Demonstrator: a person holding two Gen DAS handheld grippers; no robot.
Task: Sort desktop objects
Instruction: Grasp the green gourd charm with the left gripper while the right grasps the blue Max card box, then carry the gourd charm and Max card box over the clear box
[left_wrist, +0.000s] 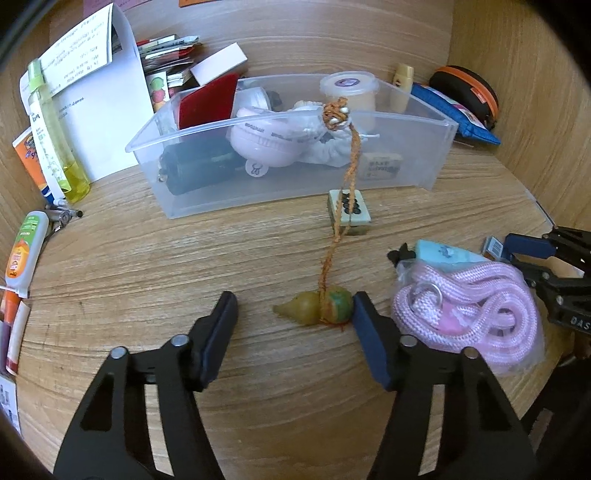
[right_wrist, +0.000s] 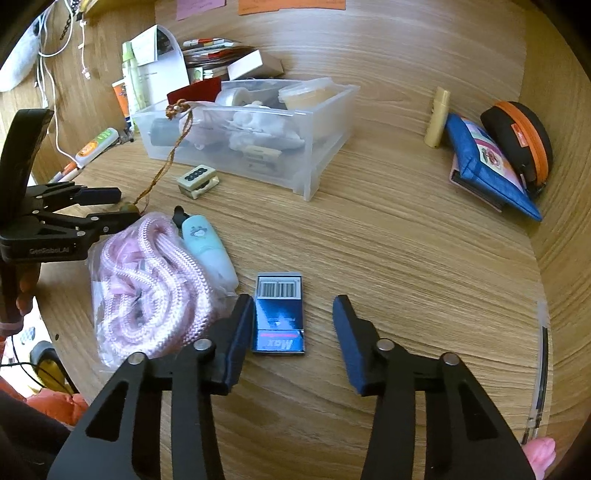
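Because sorting is under way, the left claw (left_wrist: 295, 314) stands half open around the gourd charm (left_wrist: 319, 308) at lower centre, one pad touching; the right claw (right_wrist: 291, 321) gapes beside the staple box (right_wrist: 279, 314), ungripped.

Both grippers tilt steeply down toward the surface. The left gripper (left_wrist: 295, 314) has its jaws parted, one pad (left_wrist: 364, 317) touching something small. The right gripper (right_wrist: 291, 325) has its jaws apart, gripping nothing.
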